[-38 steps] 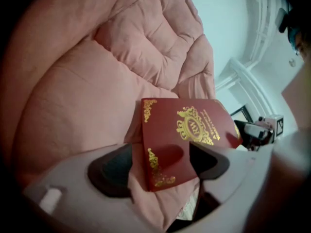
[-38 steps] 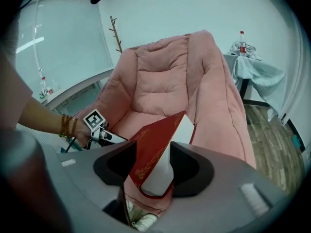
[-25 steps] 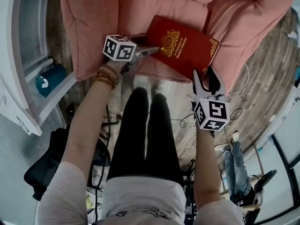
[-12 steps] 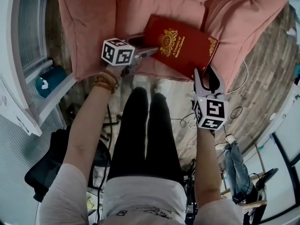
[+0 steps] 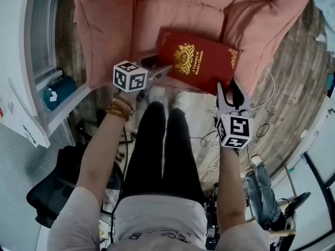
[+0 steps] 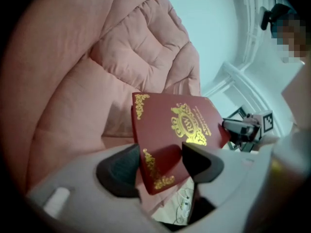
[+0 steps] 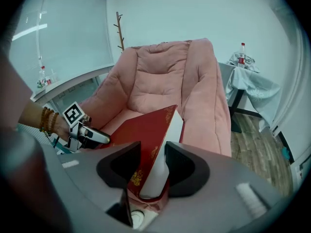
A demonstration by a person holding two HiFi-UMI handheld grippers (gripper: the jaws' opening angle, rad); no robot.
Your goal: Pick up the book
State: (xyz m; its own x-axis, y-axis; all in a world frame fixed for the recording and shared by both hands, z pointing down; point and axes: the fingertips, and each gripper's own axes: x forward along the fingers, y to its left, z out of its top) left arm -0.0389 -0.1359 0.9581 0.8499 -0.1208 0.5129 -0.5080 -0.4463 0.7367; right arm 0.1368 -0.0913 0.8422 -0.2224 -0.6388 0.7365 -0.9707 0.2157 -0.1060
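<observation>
Head view: the dark red book (image 5: 196,61) with a gold crest and gold corner ornaments is above the front of the pink armchair (image 5: 172,9) seat. The left claw (image 5: 162,67) is at its left edge, the right claw (image 5: 230,88) covers its near right corner. It sits lower in frame than a second ago, nearer the shoes.

Left gripper view: the claw (image 6: 163,161) is closing, clamped on the book's (image 6: 170,125) near corner; its title is too small to read.

Right gripper view: the claw (image 7: 153,164) is closing, pinching the book's (image 7: 141,130) white page edge and cover.
</observation>
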